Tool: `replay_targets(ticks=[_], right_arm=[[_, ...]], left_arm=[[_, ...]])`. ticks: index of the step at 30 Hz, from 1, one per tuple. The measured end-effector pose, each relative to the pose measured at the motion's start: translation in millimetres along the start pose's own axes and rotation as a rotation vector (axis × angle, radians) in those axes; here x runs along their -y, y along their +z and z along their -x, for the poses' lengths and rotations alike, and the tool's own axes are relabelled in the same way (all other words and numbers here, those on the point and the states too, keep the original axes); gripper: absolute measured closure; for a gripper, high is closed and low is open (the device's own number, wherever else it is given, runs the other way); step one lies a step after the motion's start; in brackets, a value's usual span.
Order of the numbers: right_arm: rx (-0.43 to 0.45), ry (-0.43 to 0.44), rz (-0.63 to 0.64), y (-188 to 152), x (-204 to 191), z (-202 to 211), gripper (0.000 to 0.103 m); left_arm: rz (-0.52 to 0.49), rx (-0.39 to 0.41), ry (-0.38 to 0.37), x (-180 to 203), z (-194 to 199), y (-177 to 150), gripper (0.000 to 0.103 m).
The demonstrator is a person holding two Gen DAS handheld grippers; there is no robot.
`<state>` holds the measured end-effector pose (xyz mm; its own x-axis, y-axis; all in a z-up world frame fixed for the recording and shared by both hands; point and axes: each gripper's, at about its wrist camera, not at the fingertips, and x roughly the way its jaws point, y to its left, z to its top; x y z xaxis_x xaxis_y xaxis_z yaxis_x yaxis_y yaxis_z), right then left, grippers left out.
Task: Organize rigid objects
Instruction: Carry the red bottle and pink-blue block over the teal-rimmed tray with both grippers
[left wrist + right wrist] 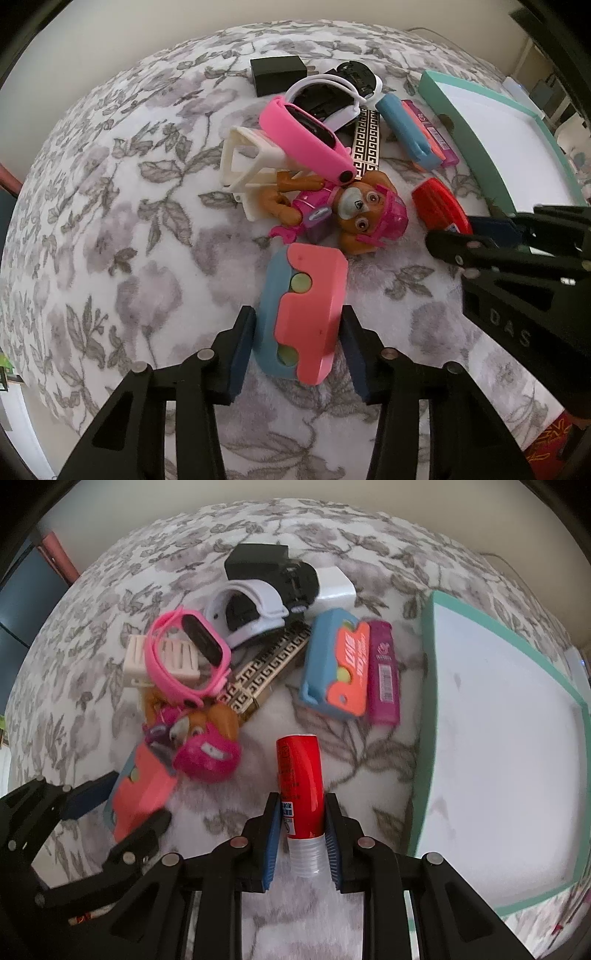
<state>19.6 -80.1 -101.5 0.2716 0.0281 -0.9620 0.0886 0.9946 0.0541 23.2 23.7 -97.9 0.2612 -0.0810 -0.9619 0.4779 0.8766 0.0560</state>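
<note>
Toys lie heaped on a floral blanket (110, 229) ahead of both tongs. Left gripper (299, 354) straddles a pink-and-blue case (306, 314), pads not quite touching. Right gripper (301, 834) clamps a red tube (300, 771); a teal tray (428, 686) sits just right.

Grey floral-leaf print is covering the white bedspread (110, 206); pink watch band (306, 138); red tube (300, 771); blue-and-coral case (304, 314); teal-rimmed white tray (491, 738); gold-and-black Greek-key bar (266, 664); magenta lighter (384, 672).
</note>
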Motion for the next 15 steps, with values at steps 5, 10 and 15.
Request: replay_targets(ticks=[5, 10, 15], right_arm=[[-0.008, 0.005, -0.034, -15.0, 8.1, 8.3, 0.08], [0.03, 0.031, -0.075, -21.1, 21.9, 25.9, 0.08], [0.077, 0.058, -0.11, -16.5, 32.4, 39.1, 0.08]], left_arm=[[0.013, -0.014, -0.004, 0.9, 1.5, 3.7, 0.056], [0.034, 0.003, 0.006, -1.5, 19.5, 12.0, 0.058], [0.048, 0.02, 0.024, -0.1, 38.3, 21.2, 0.059]])
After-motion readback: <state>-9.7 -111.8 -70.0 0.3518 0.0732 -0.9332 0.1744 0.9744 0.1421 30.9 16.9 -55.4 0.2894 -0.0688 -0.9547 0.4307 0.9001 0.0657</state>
